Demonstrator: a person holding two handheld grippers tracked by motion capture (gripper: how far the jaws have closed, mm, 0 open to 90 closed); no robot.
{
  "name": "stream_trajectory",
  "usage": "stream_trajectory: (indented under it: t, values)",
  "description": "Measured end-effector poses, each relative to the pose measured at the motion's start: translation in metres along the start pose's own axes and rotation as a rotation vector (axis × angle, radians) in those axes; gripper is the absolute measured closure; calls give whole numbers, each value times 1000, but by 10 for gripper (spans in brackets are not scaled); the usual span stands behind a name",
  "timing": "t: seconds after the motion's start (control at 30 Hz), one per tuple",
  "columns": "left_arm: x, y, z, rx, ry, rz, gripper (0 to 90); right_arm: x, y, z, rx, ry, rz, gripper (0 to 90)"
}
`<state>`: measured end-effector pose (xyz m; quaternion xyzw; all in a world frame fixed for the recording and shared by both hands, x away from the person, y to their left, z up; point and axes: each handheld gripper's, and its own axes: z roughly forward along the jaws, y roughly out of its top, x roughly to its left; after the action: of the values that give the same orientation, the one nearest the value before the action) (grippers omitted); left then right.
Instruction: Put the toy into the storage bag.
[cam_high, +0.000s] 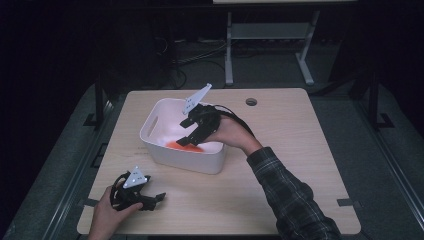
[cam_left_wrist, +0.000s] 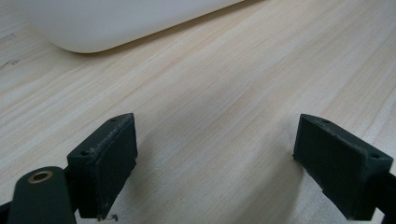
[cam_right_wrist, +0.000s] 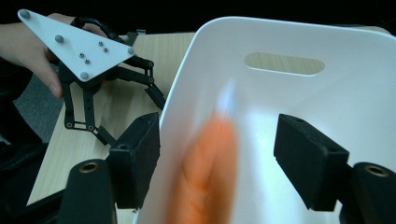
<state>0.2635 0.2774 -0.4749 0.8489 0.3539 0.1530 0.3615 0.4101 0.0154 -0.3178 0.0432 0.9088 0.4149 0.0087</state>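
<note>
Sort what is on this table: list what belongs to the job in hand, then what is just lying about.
In the job, as it seems:
white bin
orange object, blurred, between the open right gripper's jaws

Lying about:
left gripper, open over bare table
hole in the tabletop

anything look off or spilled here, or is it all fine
Nothing looks spilled or damaged. The white bin sits upright on the table, and the orange object is inside it, blurred in the right gripper view, between the open jaws of the right gripper. The left gripper rests open on the tabletop.
</note>
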Motion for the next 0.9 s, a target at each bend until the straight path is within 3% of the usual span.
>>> stream_trajectory:
  t: [0.23, 0.6, 0.9]
  values:
    - [0, 0, 0, 0, 0, 0, 126, 3, -4, -15, -21, -32, 20, 300]
    - [0, 0, 0, -1, 2, -2, 127, 12, -29, -53, -64, -95, 68, 283]
    - [-1, 0, 0, -1, 4, -4, 127, 23, -66, -82, -95, -166, 120, 270]
